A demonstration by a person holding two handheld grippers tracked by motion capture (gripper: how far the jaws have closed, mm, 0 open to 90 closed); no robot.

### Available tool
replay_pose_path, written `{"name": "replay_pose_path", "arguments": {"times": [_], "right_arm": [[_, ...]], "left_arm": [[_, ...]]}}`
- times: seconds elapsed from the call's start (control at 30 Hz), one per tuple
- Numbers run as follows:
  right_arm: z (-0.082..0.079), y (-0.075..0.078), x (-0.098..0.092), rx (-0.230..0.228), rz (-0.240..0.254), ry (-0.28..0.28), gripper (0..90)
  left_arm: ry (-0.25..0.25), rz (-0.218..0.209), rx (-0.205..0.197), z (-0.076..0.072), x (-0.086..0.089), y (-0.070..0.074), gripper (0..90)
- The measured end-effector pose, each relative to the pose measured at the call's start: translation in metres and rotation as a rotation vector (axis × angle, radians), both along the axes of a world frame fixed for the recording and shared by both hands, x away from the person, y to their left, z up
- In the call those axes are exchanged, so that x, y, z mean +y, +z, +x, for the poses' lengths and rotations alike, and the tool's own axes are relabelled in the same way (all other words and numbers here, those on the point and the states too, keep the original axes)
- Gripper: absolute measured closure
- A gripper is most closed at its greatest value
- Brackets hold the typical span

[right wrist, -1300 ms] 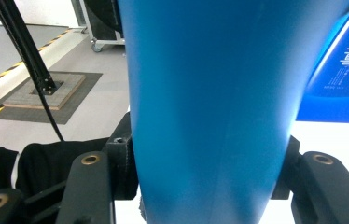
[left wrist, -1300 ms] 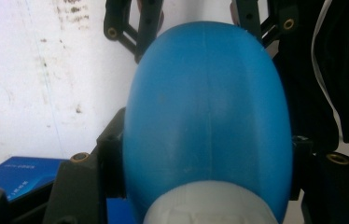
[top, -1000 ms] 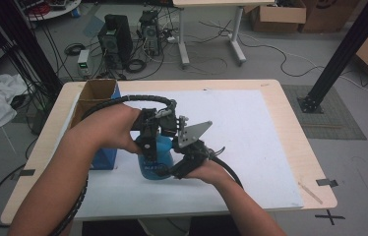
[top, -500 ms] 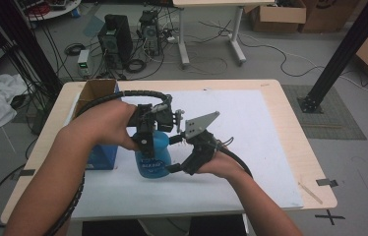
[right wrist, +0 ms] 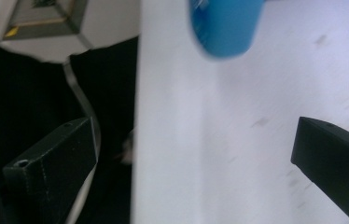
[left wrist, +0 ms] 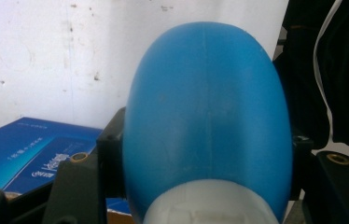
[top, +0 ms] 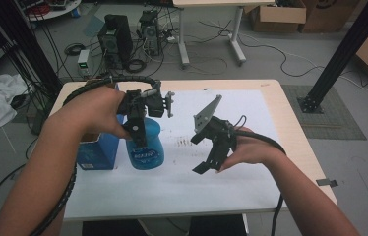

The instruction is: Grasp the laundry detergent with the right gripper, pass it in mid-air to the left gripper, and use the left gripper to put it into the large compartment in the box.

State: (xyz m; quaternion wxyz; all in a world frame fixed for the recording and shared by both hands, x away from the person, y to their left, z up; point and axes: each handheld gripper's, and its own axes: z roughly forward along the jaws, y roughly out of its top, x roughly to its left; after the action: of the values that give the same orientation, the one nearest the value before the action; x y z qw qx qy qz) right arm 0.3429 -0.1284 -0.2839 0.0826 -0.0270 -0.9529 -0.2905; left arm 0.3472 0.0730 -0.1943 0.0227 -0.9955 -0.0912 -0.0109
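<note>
A blue plastic bottle (top: 146, 145) with a pale cap end is held over the white table sheet (top: 251, 123). My left gripper (top: 139, 132) is shut on it from above. In the left gripper view the bottle (left wrist: 205, 102) bulges between the two black jaws of that gripper (left wrist: 205, 140). My right gripper (top: 198, 153) hangs to the bottle's right, apart from it. Its jaws have just been opening and stand wide with nothing between them. In the right gripper view, that gripper (right wrist: 191, 163) faces the sheet and the bottle (right wrist: 224, 25) sits at the top edge.
A dark blue box (top: 95, 153) stands just left of the bottle, also in the left gripper view (left wrist: 28, 151). The sheet covers a wooden table (top: 295, 132). Cables trail from both grippers. Computers, cardboard boxes and a black post stand on the floor beyond.
The right gripper has come away from the bottle, up and to the right, with its jaws spreading wide. The left gripper has risen a little with the bottle.
</note>
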Motion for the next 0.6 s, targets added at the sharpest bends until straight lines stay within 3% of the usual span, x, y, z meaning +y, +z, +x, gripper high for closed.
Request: {"name": "replay_pose_path", "arguments": {"times": [0.1,0.2,0.3,0.43,0.6], "right_arm": [[-0.002,0.006,-0.004,-0.001,-0.062,0.000,0.0],[-0.002,0.015,-0.011,0.004,-0.065,0.007,0.0],[-0.001,0.021,-0.014,0.025,-0.143,0.014,0.0],[0.000,0.025,-0.015,0.030,-0.259,0.020,0.0],[0.001,0.035,-0.019,0.024,-0.314,0.024,0.0]], "left_arm": [[0.013,-0.004,0.008,0.003,0.003,0.000,38.6],[0.040,-0.009,0.014,0.007,0.007,0.002,38.6],[0.090,-0.009,0.031,0.013,0.012,0.009,38.6],[0.215,-0.010,0.075,0.023,0.023,0.026,38.5],[0.442,-0.033,0.111,0.039,0.044,0.051,38.5]]}}
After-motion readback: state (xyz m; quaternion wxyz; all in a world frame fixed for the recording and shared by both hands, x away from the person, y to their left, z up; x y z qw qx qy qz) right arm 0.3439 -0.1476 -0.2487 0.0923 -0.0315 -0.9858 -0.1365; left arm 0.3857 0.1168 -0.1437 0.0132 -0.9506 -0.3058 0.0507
